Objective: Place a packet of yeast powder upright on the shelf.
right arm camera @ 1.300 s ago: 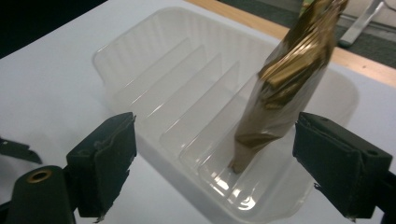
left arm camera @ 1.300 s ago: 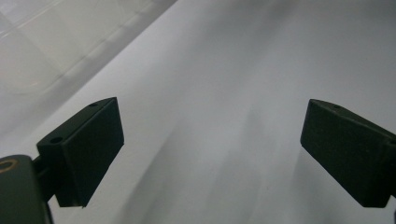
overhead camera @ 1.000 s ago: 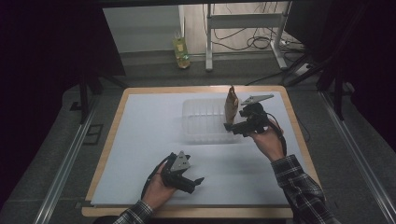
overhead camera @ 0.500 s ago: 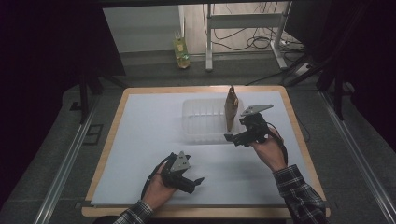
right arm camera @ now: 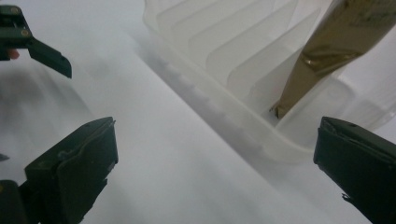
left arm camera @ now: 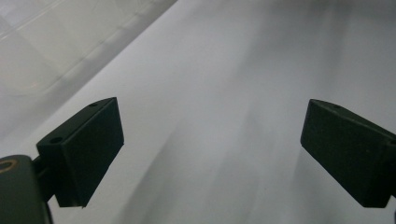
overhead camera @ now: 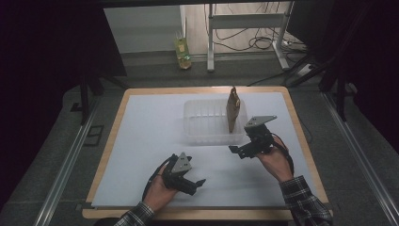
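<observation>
the brown packet (overhead camera: 233,110) stands upright in the clear rack (overhead camera: 207,123), its print unreadable. at 5 o'clock, right gripper (overhead camera: 239,151) fingers spread; left gripper (overhead camera: 196,184) fingers spread too.

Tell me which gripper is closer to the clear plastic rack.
The right gripper, just off the near right corner of the clear plastic slotted rack holding the upright gold pouch. The left gripper sits near the table's front edge.
</observation>
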Demonstrator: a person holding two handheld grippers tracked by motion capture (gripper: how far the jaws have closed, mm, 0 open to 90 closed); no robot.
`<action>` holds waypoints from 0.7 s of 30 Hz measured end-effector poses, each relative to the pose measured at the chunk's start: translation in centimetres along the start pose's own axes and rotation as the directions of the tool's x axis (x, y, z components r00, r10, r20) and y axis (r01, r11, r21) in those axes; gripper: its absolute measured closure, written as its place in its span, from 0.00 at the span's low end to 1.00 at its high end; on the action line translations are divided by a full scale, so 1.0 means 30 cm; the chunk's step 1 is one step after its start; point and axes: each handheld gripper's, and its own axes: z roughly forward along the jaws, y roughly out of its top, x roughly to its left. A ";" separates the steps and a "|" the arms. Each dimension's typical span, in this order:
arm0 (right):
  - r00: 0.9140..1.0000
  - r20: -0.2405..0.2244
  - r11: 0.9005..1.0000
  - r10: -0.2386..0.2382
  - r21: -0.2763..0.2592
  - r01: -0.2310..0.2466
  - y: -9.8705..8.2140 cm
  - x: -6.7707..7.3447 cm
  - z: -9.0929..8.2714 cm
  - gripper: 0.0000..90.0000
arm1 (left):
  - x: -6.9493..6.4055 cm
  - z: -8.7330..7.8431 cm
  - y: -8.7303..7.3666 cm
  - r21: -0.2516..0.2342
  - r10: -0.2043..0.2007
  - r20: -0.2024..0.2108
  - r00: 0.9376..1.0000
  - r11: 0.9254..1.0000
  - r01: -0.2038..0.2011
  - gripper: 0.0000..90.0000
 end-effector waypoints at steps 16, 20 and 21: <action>0.999 -0.017 0.999 0.032 -0.020 -0.032 -0.100 0.002 -0.047 0.00 | 0.003 -0.002 0.000 0.003 -0.002 0.004 1.000 1.000 0.002 0.07; 0.999 -0.008 0.999 0.035 -0.020 -0.035 -0.127 0.001 -0.061 0.00 | 0.003 -0.002 -0.001 0.001 -0.003 0.002 1.000 1.000 0.003 0.07; 0.999 -0.003 0.999 0.035 -0.019 -0.036 -0.133 0.002 -0.064 0.00 | 0.004 -0.002 -0.001 0.001 -0.002 0.002 1.000 1.000 0.002 0.07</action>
